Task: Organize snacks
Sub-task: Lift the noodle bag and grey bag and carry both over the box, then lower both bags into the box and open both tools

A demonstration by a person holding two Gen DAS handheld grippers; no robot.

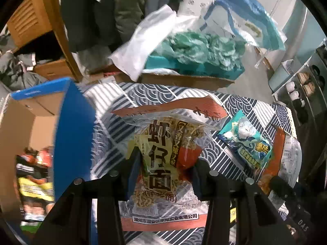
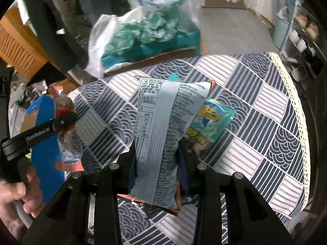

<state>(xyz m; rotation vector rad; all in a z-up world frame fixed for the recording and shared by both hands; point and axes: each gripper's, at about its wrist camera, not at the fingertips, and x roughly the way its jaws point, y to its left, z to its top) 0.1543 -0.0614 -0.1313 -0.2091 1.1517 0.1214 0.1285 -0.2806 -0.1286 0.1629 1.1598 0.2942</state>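
Note:
My left gripper [image 1: 164, 163] is shut on a clear noodle packet [image 1: 163, 151] with orange ends and big black characters, held above the patterned tablecloth [image 1: 114, 126]. My right gripper [image 2: 157, 159] is shut on a silver snack bag [image 2: 161, 126], its printed back facing me, lifted off the cloth. A teal snack packet [image 1: 247, 140] lies on the table to the right of the noodles, and it shows behind the silver bag [image 2: 212, 120] in the right wrist view. The left gripper with its noodle packet [image 2: 65, 122] appears at the left there, with a hand [image 2: 18, 194] on its handle.
A blue-sided cardboard box [image 1: 71, 134] stands at the table's left with several snack packs [image 1: 34, 181] inside. Beyond the far edge sit a cardboard box with teal and white plastic bags [image 1: 184, 51] and a wooden cabinet [image 1: 30, 20]. A shelf with cups [image 2: 302, 40] stands at the right.

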